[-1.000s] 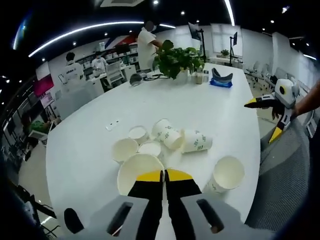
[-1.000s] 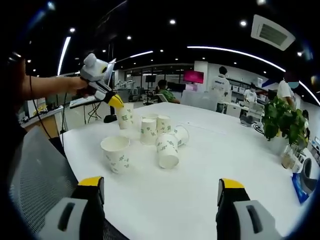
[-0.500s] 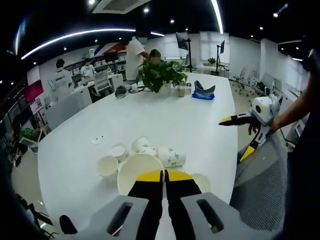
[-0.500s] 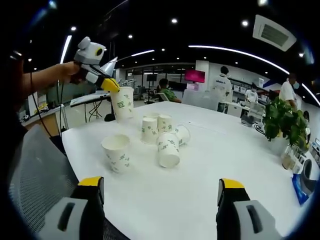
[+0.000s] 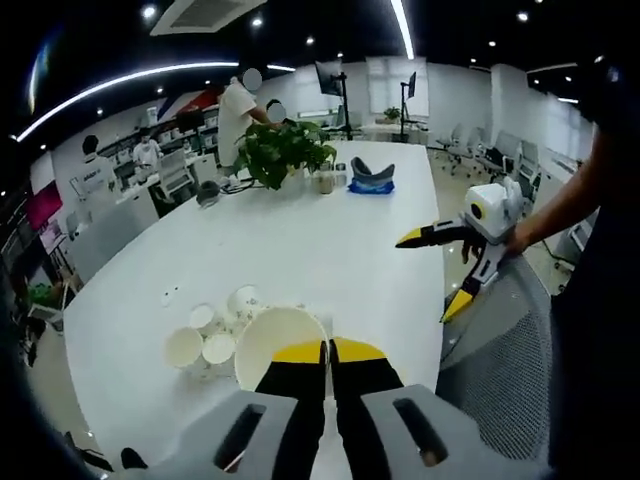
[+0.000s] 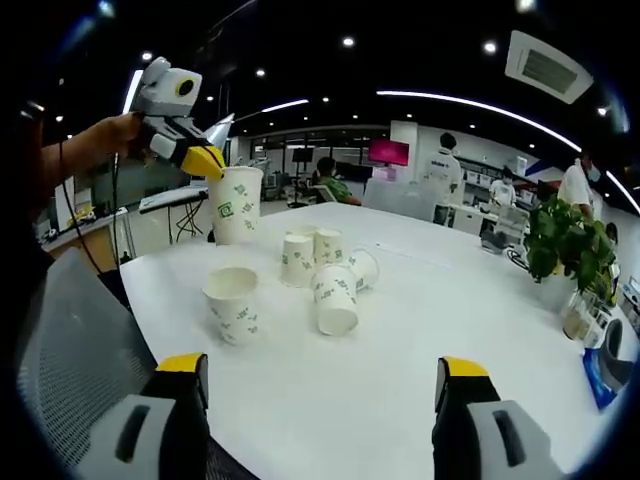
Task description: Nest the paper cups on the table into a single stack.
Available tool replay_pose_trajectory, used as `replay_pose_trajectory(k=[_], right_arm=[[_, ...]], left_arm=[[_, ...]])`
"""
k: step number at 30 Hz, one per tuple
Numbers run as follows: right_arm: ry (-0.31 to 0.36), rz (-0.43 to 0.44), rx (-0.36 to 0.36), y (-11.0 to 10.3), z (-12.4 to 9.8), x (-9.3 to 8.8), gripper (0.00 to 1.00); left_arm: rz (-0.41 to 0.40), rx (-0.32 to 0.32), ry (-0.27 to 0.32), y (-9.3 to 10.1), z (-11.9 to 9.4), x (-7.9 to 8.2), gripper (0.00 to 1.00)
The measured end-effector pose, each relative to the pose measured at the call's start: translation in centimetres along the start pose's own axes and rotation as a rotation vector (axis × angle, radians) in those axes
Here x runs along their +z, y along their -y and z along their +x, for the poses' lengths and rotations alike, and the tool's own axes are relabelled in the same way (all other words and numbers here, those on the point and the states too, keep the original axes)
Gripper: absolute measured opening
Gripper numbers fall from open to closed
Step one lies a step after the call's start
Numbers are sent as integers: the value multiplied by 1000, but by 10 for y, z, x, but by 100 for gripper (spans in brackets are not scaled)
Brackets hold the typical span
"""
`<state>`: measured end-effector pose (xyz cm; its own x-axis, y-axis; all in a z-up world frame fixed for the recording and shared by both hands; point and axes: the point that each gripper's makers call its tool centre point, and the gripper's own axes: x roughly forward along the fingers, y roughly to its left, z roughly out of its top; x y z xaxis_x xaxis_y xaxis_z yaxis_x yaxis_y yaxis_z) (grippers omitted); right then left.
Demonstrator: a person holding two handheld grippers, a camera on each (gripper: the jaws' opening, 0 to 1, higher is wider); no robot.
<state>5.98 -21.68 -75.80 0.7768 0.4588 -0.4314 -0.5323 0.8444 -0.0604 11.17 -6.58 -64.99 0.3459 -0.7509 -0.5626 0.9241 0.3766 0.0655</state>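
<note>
Left gripper (image 6: 205,160) pinched closed on the rim of one paper cup (image 6: 235,205), held upright in the air above the table (image 6: 420,330) near its left edge. Right gripper (image 6: 320,385) wide open, empty, hanging over the near edge.

On the table: a lone upright cup (image 6: 233,305) closest to that near-left edge; just beyond it a cluster (image 6: 325,265) of upright and tipped cups, some touching.

Judgement: best target is the lone upright cup. Line the held cup up directly above its mouth, keep it vertical, lower straight in. The free right gripper could steady the receiving cup.
</note>
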Motion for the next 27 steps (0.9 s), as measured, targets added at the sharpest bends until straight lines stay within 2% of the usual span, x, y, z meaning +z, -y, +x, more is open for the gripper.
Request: replay_pose_trajectory(k=[22,27], right_arm=[[-3,-2,0,1,0,-1,95],[-1,0,-3,1,0,-1,95]], left_arm=[[65,-54,-97,25,43,-42,0],[111,-60,-150,29,57,-63,0]])
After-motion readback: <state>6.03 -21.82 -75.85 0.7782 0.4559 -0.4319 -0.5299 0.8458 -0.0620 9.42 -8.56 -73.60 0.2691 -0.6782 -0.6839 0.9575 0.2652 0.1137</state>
